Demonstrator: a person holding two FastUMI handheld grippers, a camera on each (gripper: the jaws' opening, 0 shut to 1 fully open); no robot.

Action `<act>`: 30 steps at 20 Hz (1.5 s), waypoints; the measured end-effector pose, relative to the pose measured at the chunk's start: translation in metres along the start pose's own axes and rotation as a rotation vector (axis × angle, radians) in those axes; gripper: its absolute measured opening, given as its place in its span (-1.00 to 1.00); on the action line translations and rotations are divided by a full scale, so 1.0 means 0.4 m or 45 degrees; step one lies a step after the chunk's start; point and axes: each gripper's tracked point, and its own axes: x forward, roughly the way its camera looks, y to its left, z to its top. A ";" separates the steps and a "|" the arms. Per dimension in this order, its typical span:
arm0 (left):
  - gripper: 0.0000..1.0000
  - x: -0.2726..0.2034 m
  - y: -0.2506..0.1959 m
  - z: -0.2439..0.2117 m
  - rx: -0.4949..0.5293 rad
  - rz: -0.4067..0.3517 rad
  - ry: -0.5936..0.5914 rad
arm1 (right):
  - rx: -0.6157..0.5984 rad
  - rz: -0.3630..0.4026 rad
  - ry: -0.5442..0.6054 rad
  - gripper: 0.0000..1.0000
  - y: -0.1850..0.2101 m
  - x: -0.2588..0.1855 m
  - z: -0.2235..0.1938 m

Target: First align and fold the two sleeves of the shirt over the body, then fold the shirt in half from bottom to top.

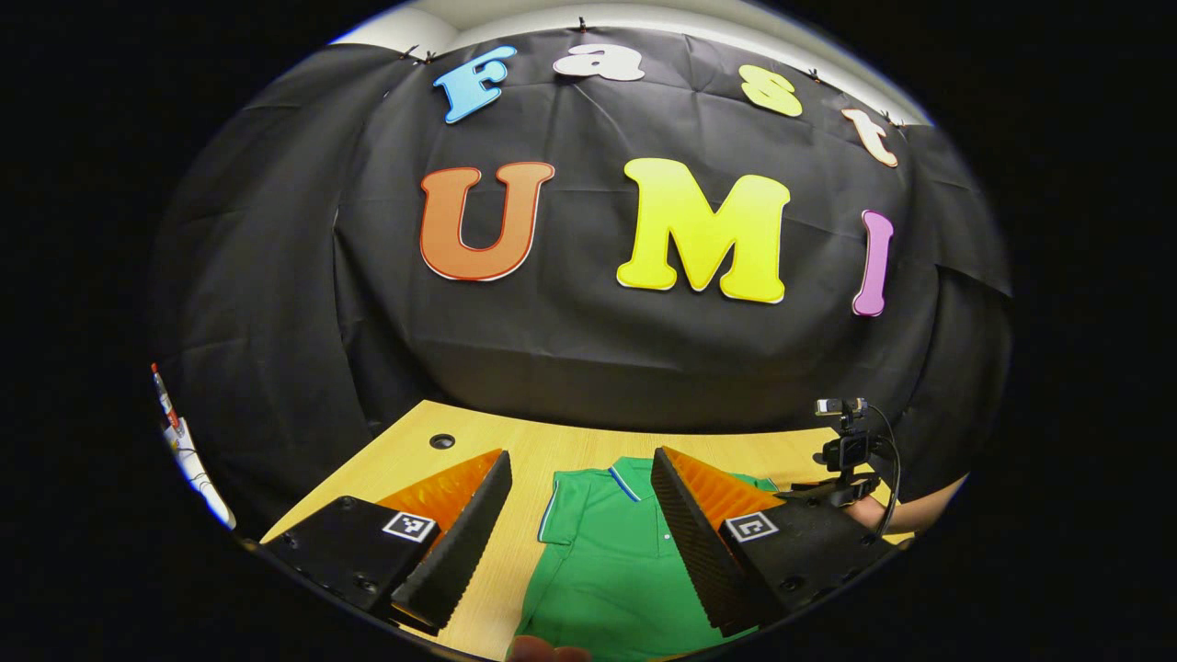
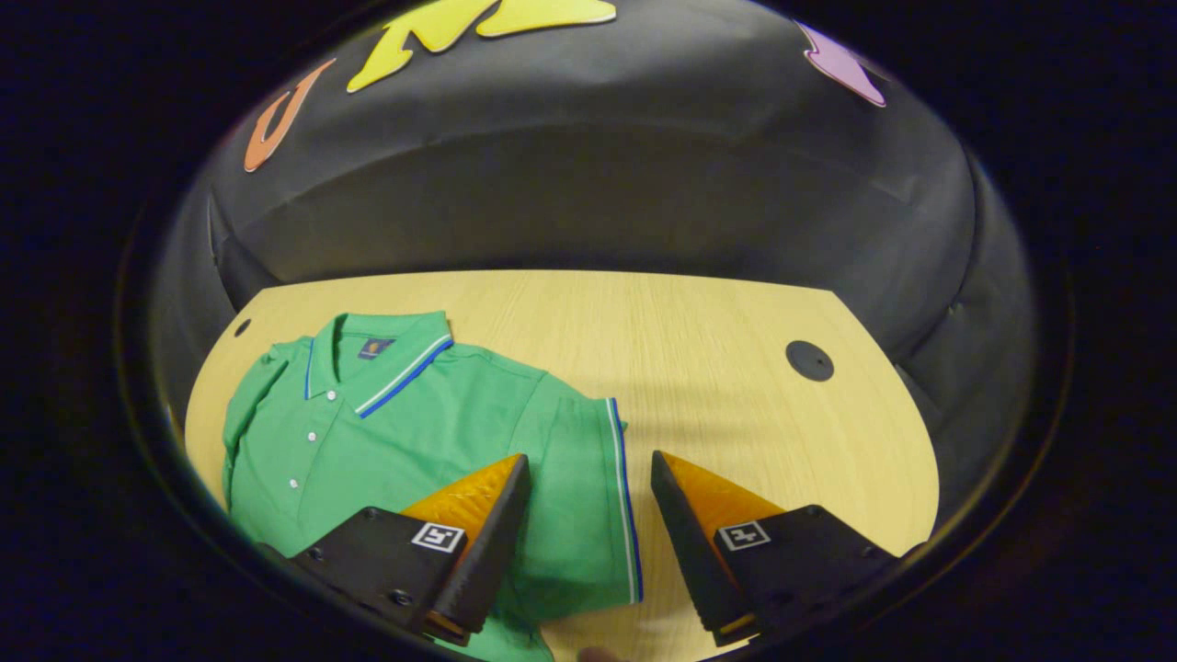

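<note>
Black cloth hangs as the far wall behind a pale wooden surface (image 2: 699,340), which has a dark round hole (image 2: 809,360) toward its right side and another hole (image 1: 442,441) near the far left corner in the left gripper view.

On the left part of the surface lies a green polo shirt (image 2: 405,432), front up, its collar (image 2: 382,359) toward the far wall and its button placket running toward the near edge. One short sleeve (image 2: 588,496), edged with a white and blue stripe, lies spread out flat to the right of the body; the other sleeve at the far left looks tucked in against the body, though its exact lie is hard to make out.

In the right gripper view, the right gripper (image 2: 588,478) hangs wide open above the spread sleeve, one finger over the green cloth and the other over bare wood just beside the striped cuff. It holds nothing.

In the left gripper view, the left gripper (image 1: 581,473) is likewise wide open and empty, raised above the shirt's collar end, with green cloth visible between its fingers. Off to the right in that view stands a small camera on a stand (image 1: 846,450) with a cable, and part of a person's arm (image 1: 919,506) shows just beyond it.
</note>
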 end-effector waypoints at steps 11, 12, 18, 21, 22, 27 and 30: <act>0.96 -0.050 0.044 -0.002 0.013 0.056 -0.006 | 0.045 0.027 -0.011 0.51 -0.001 0.020 -0.004; 0.96 -0.056 0.049 -0.004 0.007 0.061 -0.004 | 0.046 0.030 -0.020 0.31 -0.004 0.023 -0.007; 0.96 -0.082 0.079 -0.003 0.011 0.081 -0.010 | 0.053 0.023 0.013 -0.80 0.016 0.005 0.000; 0.96 -0.089 0.092 -0.003 0.002 0.083 -0.017 | 0.078 0.034 -0.017 -0.91 0.036 -0.019 0.030; 0.96 -0.092 0.096 -0.006 -0.004 0.082 -0.017 | 0.096 0.032 -0.043 -0.91 0.040 -0.034 0.049; 0.96 -0.094 0.113 -0.009 -0.040 0.075 -0.024 | 0.072 0.001 -0.083 -0.92 0.062 -0.086 0.099; 0.96 -0.100 0.133 -0.010 -0.057 0.072 -0.033 | 0.079 -0.016 -0.108 -0.92 0.098 -0.118 0.131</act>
